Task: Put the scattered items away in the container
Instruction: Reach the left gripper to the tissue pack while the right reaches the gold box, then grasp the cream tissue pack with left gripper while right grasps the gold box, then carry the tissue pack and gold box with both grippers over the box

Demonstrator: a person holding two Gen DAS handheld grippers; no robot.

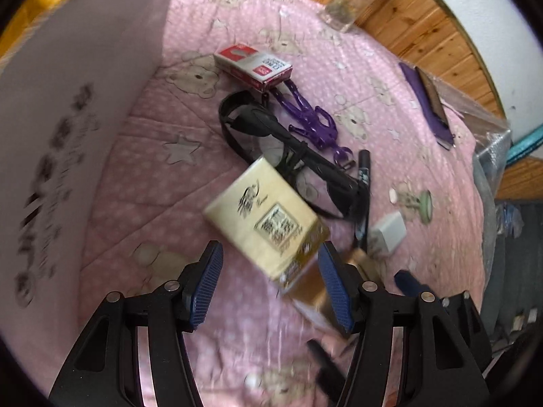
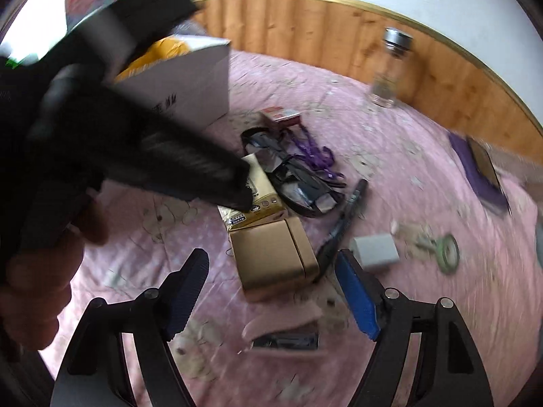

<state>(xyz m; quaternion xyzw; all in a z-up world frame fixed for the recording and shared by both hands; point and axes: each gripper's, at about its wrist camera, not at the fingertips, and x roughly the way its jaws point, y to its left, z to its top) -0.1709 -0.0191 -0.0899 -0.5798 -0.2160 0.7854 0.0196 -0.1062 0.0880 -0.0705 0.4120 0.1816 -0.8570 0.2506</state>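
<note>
My left gripper [image 1: 271, 283] is open, its blue pads [image 1: 207, 285] wide apart just above the pink quilt [image 1: 163, 203]. A cream tissue packet [image 1: 268, 220] lies tilted right in front of the fingers, one corner by the right pad, and rests on a gold box [image 1: 310, 291]. The white container box [image 1: 68, 101] stands close on the left. My right gripper [image 2: 271, 295] is also open, with the gold box [image 2: 275, 257] just ahead of its fingers. In the right wrist view the left gripper's black tip reaches the packet [image 2: 263, 186], and the container [image 2: 190, 84] stands behind it.
Black sunglasses [image 1: 288, 149], a purple clip chain [image 1: 312, 122], a red-and-white box [image 1: 253, 64], a black pen [image 1: 363, 196], a white charger [image 1: 388, 234] and a green tape ring [image 1: 426, 203] lie scattered. A glass bottle [image 1: 342, 10] and a purple notebook [image 1: 427, 101] sit farther back. A hand [image 2: 34, 288] fills the left.
</note>
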